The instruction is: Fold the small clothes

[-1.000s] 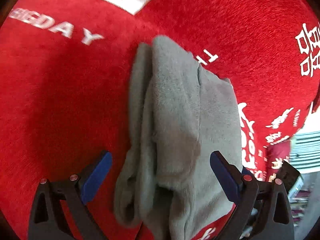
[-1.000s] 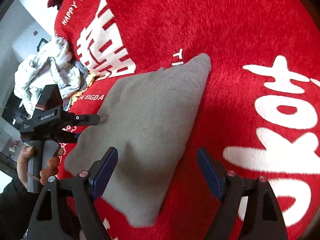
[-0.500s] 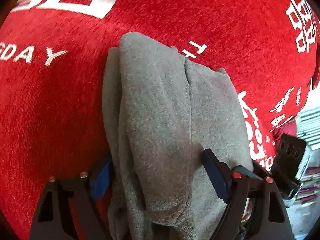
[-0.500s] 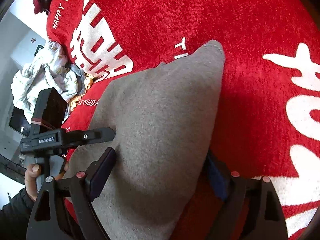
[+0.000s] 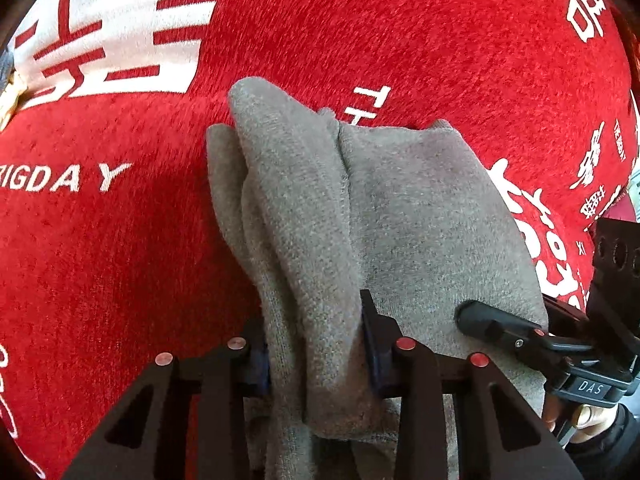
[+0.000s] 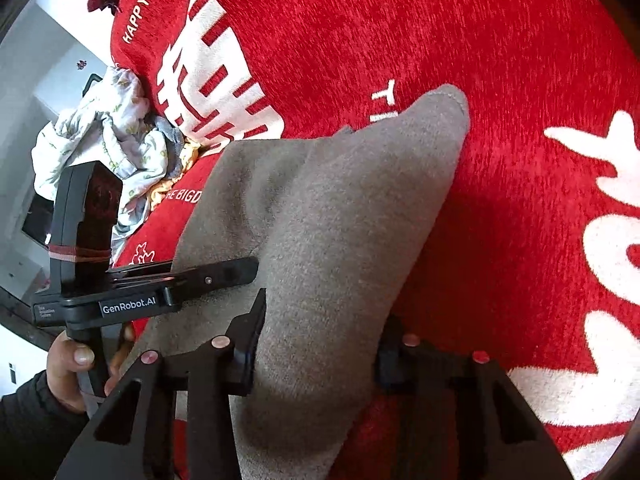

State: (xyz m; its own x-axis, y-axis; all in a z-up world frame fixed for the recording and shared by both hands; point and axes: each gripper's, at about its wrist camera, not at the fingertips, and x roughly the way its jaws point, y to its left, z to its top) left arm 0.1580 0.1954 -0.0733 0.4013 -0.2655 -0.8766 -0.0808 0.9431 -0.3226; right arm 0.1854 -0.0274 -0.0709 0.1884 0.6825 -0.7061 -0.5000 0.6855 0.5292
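Left hand-held gripper (image 5: 316,356): jaws, just closing, pinch a bunched ridge of the grey fleece garment (image 5: 360,216). Right hand-held gripper (image 6: 316,360): likewise clamped. Garment lies on red plush blanket (image 5: 120,240), long axis toward 12 o'clock.

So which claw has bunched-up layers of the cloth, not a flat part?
The left claw: it pinches a thick ridge of the grey fleece cloth.

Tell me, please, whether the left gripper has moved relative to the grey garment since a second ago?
Yes. The left gripper has come forward onto the grey garment lying on the red blanket; its jaws have just been closing and now pinch a bunched fold.
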